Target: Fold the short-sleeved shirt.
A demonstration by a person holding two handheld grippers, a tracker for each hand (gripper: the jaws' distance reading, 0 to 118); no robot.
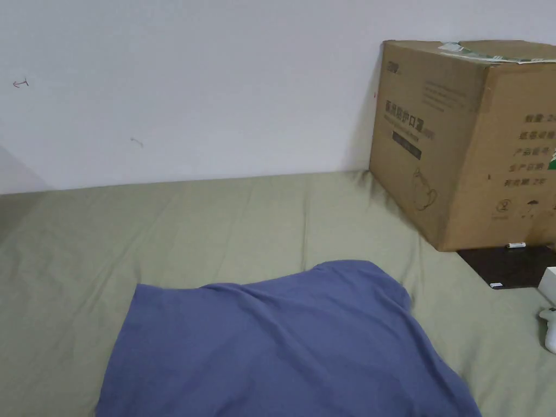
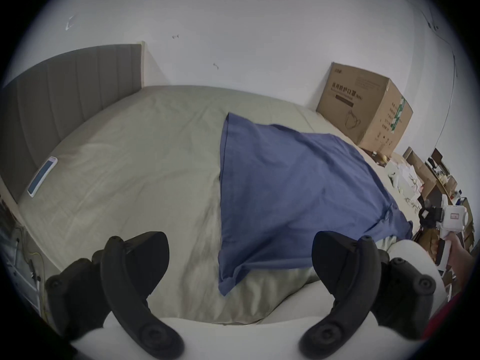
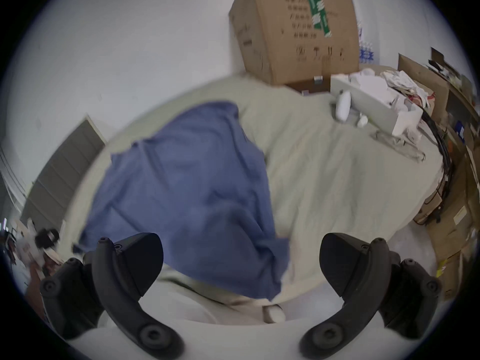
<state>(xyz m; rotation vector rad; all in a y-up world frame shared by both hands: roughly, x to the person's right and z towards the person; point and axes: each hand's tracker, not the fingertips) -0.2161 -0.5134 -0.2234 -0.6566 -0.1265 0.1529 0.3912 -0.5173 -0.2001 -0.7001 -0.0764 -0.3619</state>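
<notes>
Fingers wide on both the left gripper (image 2: 240, 256) and right gripper (image 3: 240, 259), holding nothing; the blue cotton short-sleeved shirt (image 1: 282, 347) lies spread on the olive-sheeted bed (image 1: 163, 233). Folding looks unstarted: next, pinch an edge.

The shirt (image 1: 288, 342) is plain slate blue with no print, lying at 6 o'clock in the head view. The sheet (image 1: 190, 228) under it is pale sage green, unpatterned. The box (image 1: 467, 141) at 2 o'clock is brown cardboard with dark printing and a green-and-white tape strip on top. The wall (image 1: 190, 81) is white with a few small marks. The headboard (image 2: 70, 90), at 10 o'clock in the left gripper view, is grey with vertical ribs. The left gripper (image 2: 240, 255) and the right gripper (image 3: 241, 256) are matt black.
</notes>
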